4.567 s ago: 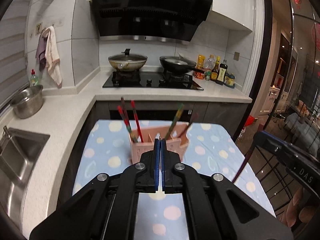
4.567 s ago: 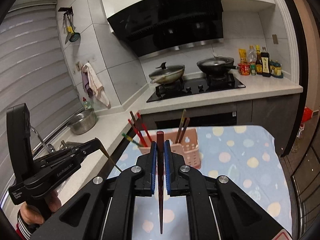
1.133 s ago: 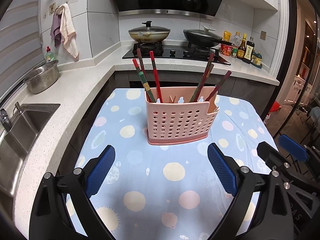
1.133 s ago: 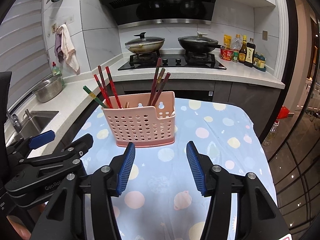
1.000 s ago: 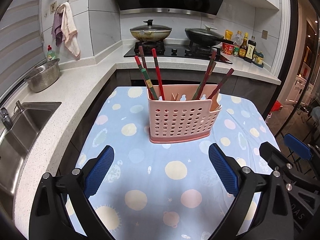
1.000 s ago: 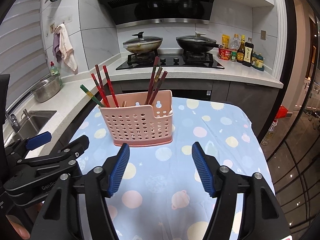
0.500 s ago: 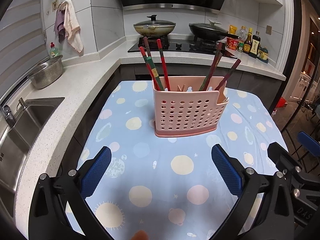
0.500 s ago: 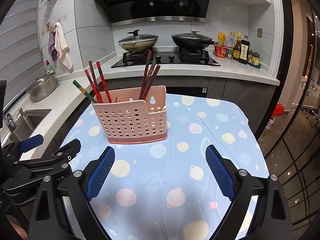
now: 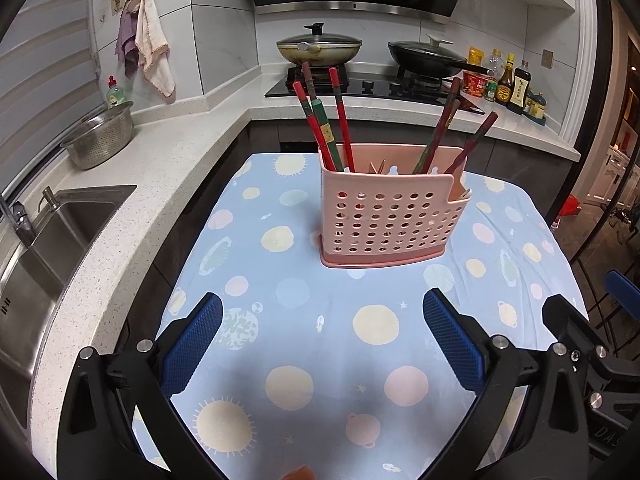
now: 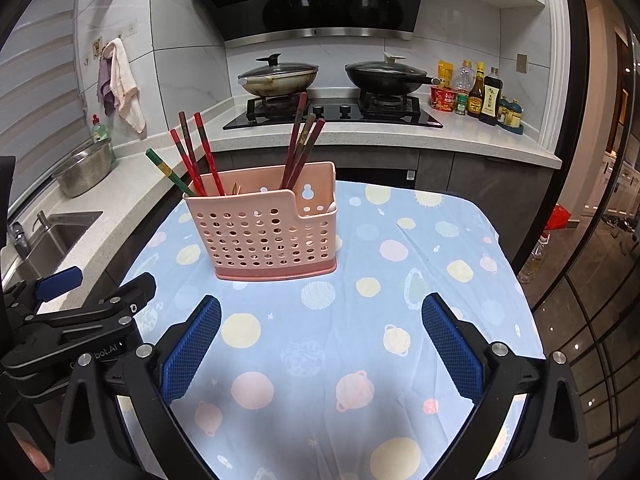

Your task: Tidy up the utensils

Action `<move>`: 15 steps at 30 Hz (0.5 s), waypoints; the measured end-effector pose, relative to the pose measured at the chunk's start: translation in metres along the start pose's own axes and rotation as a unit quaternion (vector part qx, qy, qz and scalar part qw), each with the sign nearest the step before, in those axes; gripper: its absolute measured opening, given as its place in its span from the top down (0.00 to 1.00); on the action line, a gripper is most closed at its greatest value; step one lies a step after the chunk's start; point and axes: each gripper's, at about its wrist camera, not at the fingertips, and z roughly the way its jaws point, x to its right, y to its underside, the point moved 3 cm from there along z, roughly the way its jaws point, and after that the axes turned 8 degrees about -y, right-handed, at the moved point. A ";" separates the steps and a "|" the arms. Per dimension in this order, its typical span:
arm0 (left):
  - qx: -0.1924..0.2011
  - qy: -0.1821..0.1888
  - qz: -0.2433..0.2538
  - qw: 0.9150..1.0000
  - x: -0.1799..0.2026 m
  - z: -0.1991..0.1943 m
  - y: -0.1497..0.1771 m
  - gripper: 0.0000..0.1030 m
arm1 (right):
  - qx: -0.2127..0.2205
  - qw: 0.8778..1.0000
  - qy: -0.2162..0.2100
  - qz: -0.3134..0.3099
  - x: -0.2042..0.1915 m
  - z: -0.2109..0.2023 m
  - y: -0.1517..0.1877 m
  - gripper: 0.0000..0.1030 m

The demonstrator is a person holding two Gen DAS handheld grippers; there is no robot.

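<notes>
Chopsticks (image 9: 325,120) stand in a pink holder (image 9: 390,216) near the middle of a dotted blue cloth (image 9: 304,344): one bunch leans left at the holder's left end, another (image 10: 300,140) leans right further along, and a green one (image 10: 168,172) tilts out low over the left rim. The left gripper (image 9: 322,340) has its jaws spread wide with nothing between them, hovering over bare cloth short of the holder; the right gripper (image 10: 320,340) is the same, wide apart and empty, and the left tool's black frame shows at the lower left of its view. No loose utensil is visible on the cloth, so the sorting looks finished or nearly so. The risks from here are small ones. The holder seems light and carries long sticks leaning outward, so a knock from either tool on a protruding tip could tip it or slide it on the cloth. The low green stick looks the likeliest to be caught and levered out. The cloth is wrinkled near the right edge, and a dragged finger could pull it and the holder along. The two tools also sit close together, so they could clash
</notes>
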 end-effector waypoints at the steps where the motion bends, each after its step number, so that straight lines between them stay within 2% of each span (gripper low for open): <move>1: 0.000 0.000 0.000 1.000 0.000 0.000 0.000 0.07 | -0.001 1.000 0.000 0.000 0.000 0.001 0.000 0.06; 15: 0.004 -0.006 0.008 1.000 0.003 -0.001 -0.002 0.07 | -0.003 1.000 0.002 -0.001 0.000 0.004 0.000 0.06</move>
